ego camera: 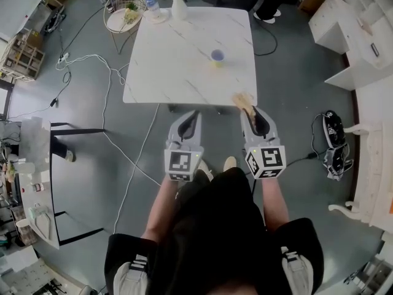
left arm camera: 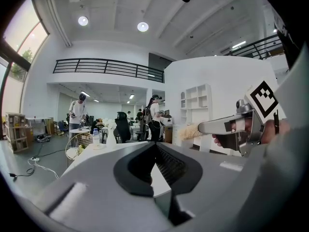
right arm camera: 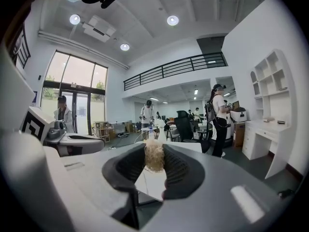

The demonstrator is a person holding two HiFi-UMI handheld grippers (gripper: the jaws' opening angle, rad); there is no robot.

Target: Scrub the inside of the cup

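A small purple-rimmed cup [ego camera: 217, 56] stands on the white marble table [ego camera: 178, 72], towards its right side. My right gripper [ego camera: 250, 110] hovers at the table's near edge and is shut on a tan fibrous scrubber [ego camera: 242, 99] whose tuft sticks out past the tips [right arm camera: 154, 154]. My left gripper [ego camera: 194, 114] hangs beside it, just short of the table's edge, shut with nothing between its pads [left arm camera: 155, 146]. In the left gripper view the right gripper [left arm camera: 227, 125] and the scrubber [left arm camera: 189, 131] show to the right. Both grippers are well short of the cup.
A white vase with flowers [ego camera: 178, 5] and a water bottle [ego camera: 153, 5] stand at the table's far edge. A wire chair [ego camera: 123, 8] is at the far left corner. White cables [ego camera: 107, 97] trail over the floor. White shelves [ego camera: 353, 35] line the right side.
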